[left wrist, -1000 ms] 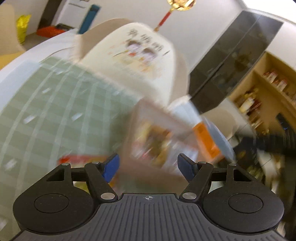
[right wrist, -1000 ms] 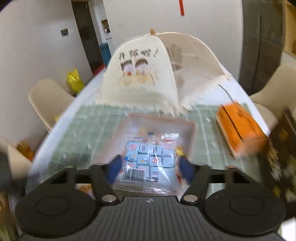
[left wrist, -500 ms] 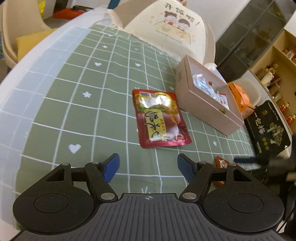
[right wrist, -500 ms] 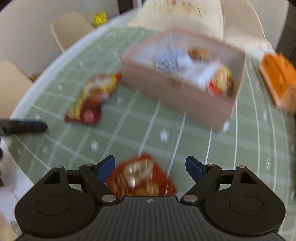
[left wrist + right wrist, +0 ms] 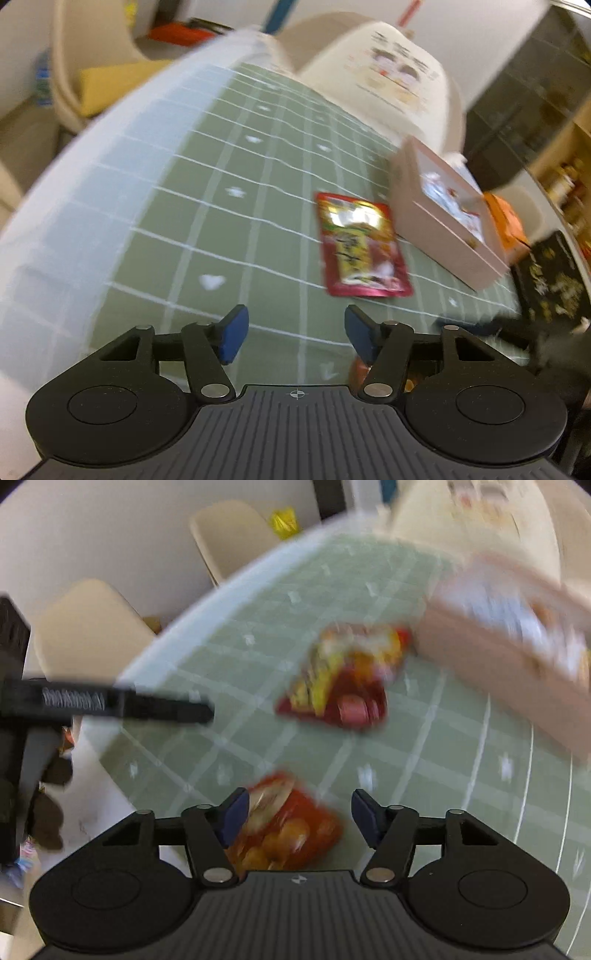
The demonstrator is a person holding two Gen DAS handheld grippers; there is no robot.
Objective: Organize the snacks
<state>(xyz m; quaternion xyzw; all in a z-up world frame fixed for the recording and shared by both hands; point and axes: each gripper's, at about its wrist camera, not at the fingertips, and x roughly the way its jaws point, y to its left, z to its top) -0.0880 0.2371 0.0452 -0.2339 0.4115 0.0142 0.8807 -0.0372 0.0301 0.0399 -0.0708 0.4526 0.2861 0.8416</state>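
- My right claw (image 5: 295, 819), jaws closing, is now dropping over the orange snack bag (image 5: 284, 823) on the surface (image 5: 443, 775), no longer above the box (image 5: 491, 657).
- My left claw (image 5: 295, 332), empty and closing, is nearing the red packet (image 5: 360, 243).
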